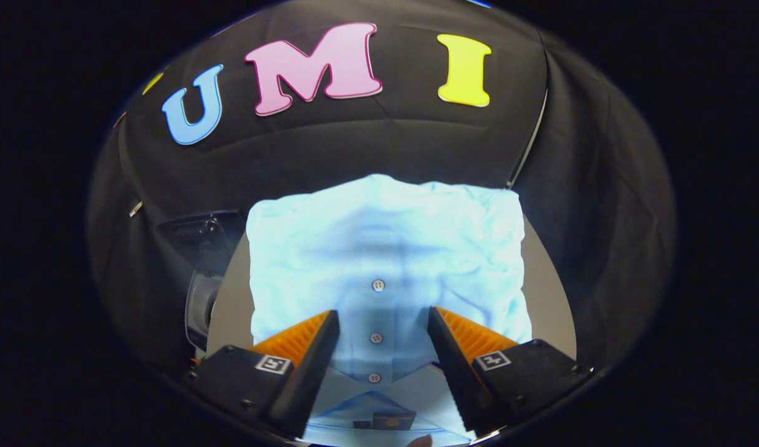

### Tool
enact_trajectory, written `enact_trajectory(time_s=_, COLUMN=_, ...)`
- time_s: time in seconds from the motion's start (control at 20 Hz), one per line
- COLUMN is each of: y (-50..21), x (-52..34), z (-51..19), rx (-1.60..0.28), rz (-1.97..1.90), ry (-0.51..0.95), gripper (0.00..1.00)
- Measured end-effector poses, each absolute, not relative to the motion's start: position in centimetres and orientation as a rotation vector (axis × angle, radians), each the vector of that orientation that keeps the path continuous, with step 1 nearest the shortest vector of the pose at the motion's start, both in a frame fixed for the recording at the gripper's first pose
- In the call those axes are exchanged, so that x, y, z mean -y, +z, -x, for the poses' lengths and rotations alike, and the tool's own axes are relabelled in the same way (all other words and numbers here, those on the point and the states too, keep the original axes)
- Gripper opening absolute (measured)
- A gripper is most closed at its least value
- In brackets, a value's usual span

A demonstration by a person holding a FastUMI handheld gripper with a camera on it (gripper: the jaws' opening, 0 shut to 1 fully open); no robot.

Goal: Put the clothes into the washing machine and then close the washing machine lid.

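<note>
While the gripper [383, 323] gapes wide, the folded shirt [385, 248] (collar label unreadable) lies between its fingers.

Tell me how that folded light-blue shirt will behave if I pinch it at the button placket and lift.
The shirt, thin wrinkled cloth, will probably sag and unfold. It looks light. The open tongs straddle the placket, so a pinch may catch only the top layer.

gripper [383, 323] open, ridged pads, square coded markers, screwed blocky finger mounts
</note>
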State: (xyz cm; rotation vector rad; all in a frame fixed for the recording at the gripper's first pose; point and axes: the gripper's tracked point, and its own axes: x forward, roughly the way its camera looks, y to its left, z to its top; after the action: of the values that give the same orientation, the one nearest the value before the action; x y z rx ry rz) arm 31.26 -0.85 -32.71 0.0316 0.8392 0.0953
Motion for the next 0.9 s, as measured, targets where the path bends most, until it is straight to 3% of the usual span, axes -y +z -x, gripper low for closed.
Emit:
enact_trajectory(time_s=0.2, y=-32.6, x=0.5, z=-32.1, rx=-0.795, rz=-0.052, ry=0.094, gripper=0.2)
enact_trajectory(time_s=0.25, y=-32.3, x=0.7, z=-31.8, rx=-0.789, rz=-0.066, ry=0.094, gripper=0.2)
enact_trajectory(time_s=0.3, y=-32.4, x=0.6, z=-31.8, rx=-0.783, rz=-0.075, ry=0.1, gripper=0.1)
enact_trajectory(time_s=0.5, y=-30.8, x=0.4, z=-32.3, rx=-0.749, rz=-0.194, ry=0.1, gripper=0.1)
enact_trajectory(time_s=0.9, y=-19.9, x=-1.1, z=-33.1, rx=-0.543, rz=-0.175, ry=0.158, gripper=0.09)
